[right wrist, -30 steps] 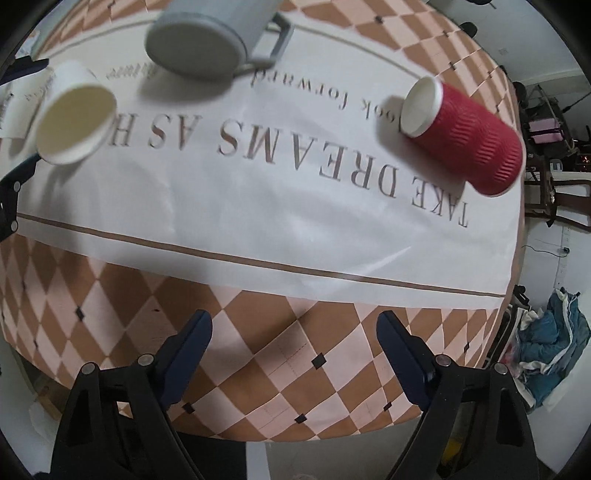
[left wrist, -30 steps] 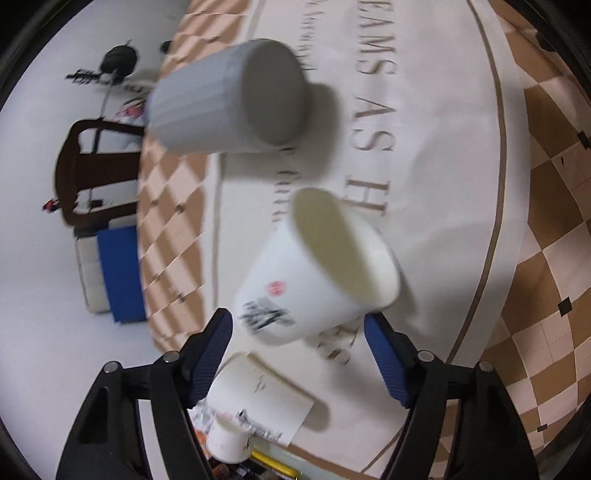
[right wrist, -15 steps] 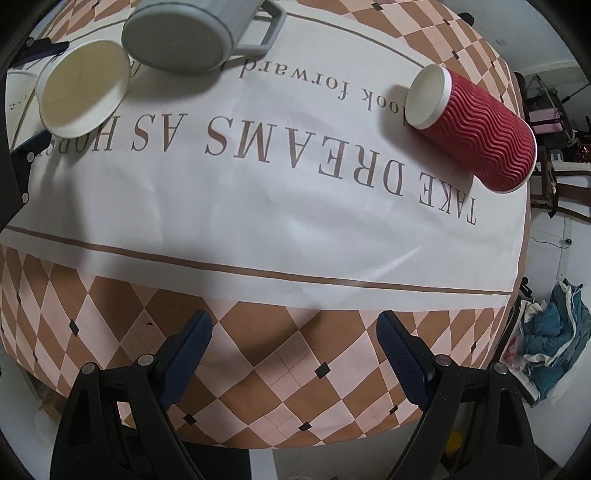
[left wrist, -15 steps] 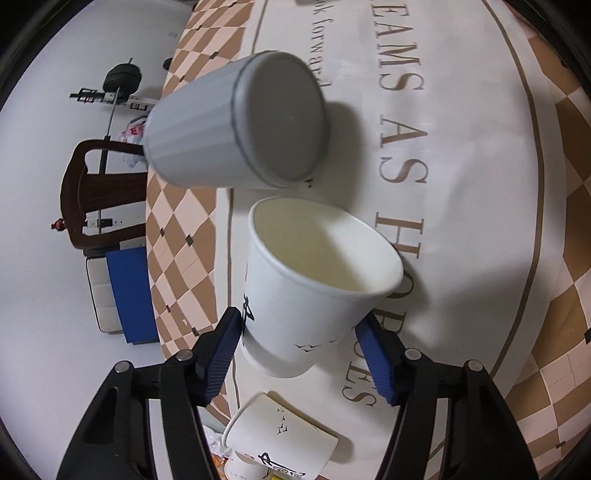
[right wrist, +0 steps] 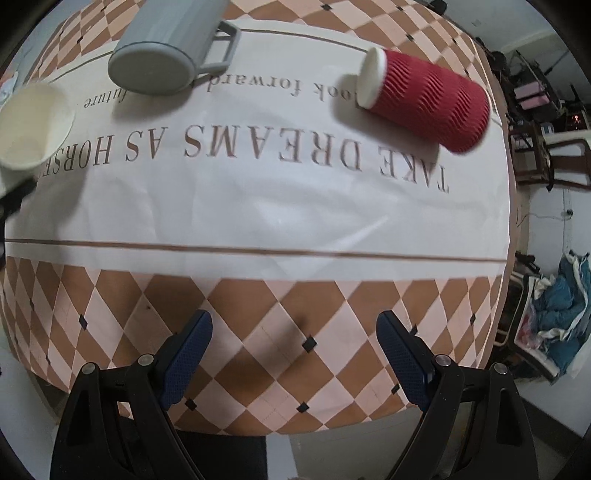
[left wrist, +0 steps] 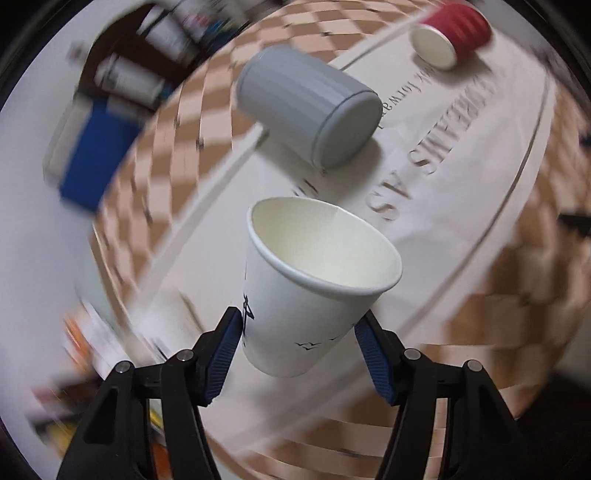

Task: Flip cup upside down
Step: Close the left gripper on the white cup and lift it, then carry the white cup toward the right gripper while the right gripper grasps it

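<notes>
My left gripper (left wrist: 297, 334) is shut on a white paper cup (left wrist: 310, 295) with small black prints. It holds the cup above the table, mouth facing away and up. The same cup shows in the right wrist view (right wrist: 33, 125) at the far left. A grey mug (left wrist: 310, 103) lies on its side beyond it; its handle shows in the right wrist view (right wrist: 166, 51). A red ribbed cup (right wrist: 428, 99) lies on its side at the back right (left wrist: 454, 35). My right gripper (right wrist: 293, 354) is open and empty over the table's near edge.
The round table has a brown-and-pink diamond cloth with a white lettered panel (right wrist: 258, 192). A blue box (left wrist: 96, 162) and blurred clutter lie off the table's left side. Chairs (right wrist: 535, 147) and a heap of blue cloth (right wrist: 554, 314) are on the right.
My left gripper closed on the white cup, lifted it and swung it; the left view is now motion-blurred. The right gripper moved slightly closer to the table.
</notes>
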Available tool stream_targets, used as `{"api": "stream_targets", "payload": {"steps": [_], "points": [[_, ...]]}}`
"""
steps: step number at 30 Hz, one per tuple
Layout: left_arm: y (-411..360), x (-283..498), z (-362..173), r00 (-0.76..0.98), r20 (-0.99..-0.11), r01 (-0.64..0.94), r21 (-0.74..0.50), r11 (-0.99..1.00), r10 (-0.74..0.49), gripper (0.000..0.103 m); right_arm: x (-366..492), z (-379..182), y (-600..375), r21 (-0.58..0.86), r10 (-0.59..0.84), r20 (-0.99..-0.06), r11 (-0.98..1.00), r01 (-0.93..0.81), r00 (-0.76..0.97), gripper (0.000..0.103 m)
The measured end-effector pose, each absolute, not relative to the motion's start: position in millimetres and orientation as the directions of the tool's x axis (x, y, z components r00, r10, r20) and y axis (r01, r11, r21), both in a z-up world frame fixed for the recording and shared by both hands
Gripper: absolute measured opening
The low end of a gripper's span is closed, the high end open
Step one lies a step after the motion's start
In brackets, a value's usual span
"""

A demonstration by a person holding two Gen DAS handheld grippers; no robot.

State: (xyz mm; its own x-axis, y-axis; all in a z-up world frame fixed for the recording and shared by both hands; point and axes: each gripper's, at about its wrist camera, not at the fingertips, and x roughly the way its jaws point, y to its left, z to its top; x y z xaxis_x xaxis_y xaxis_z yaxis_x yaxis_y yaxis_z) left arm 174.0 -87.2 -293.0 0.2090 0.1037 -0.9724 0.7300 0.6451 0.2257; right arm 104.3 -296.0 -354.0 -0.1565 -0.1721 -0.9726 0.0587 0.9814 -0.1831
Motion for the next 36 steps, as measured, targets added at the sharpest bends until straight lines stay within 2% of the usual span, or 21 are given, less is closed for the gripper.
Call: {"api": "stream_targets", "payload": {"steps": [2,7,11,17,27,30,32,34,36], "points": [[-80.4,163.7,-294.1,0.078,-0.995,0.618,0.095,0.78,0.06,0.06,95.2,-352.8,-301.7,-0.171,-0.158,-0.974,0.983,0.073,-0.161,0.092],[-68.6,135.1,-307.2,-0.112,-0.992,0.339,-0.086,0.937,-0.05,0.06,78.2,-348.8,-309.7,-0.152,-0.136,-0.978,0.984,0.094,-0.161,0.092],[-66.6,111.8,-327.0,-0.235,-0.95,0.066,-0.227,0.972,-0.206,0.06,69.7,-349.4,-320.5,-0.14,-0.122,-0.98,0.985,0.105,-0.157,0.092],[-77.3,97.3,-351.1,-0.267,-0.894,-0.192,-0.317,0.929,-0.36,0.06,62.5,-354.7,-341.5,-0.144,-0.124,-0.98,0.981,0.127,-0.159,0.092],[-114.0,109.2,-376.9,-0.289,-0.909,-0.142,-0.27,0.952,-0.301,0.063,50.4,-355.0,-357.6,-0.162,-0.135,-0.977,0.973,0.163,-0.165,0.092],[-120.7,109.6,-379.1,-0.277,-0.916,-0.118,-0.267,0.956,-0.29,0.074,45.7,-354.7,-362.0,-0.164,-0.136,-0.977,0.971,0.174,-0.163,0.092],[-121.8,107.2,-379.2,-0.271,-0.916,-0.107,-0.276,0.955,-0.295,0.087,42.6,-354.6,-364.8,-0.166,-0.137,-0.977,0.969,0.182,-0.162,0.092],[-123.7,106.0,-378.2,-0.262,-0.917,-0.096,-0.284,0.954,-0.299,0.094,40.7,-354.0,-366.1,-0.169,-0.138,-0.977,0.967,0.192,-0.162,0.092],[-128.1,104.5,-376.7,-0.252,-0.923,-0.083,-0.279,0.957,-0.291,0.096,37.9,-353.0,-368.5,-0.17,-0.138,-0.978,0.964,0.206,-0.16,0.092]]}}
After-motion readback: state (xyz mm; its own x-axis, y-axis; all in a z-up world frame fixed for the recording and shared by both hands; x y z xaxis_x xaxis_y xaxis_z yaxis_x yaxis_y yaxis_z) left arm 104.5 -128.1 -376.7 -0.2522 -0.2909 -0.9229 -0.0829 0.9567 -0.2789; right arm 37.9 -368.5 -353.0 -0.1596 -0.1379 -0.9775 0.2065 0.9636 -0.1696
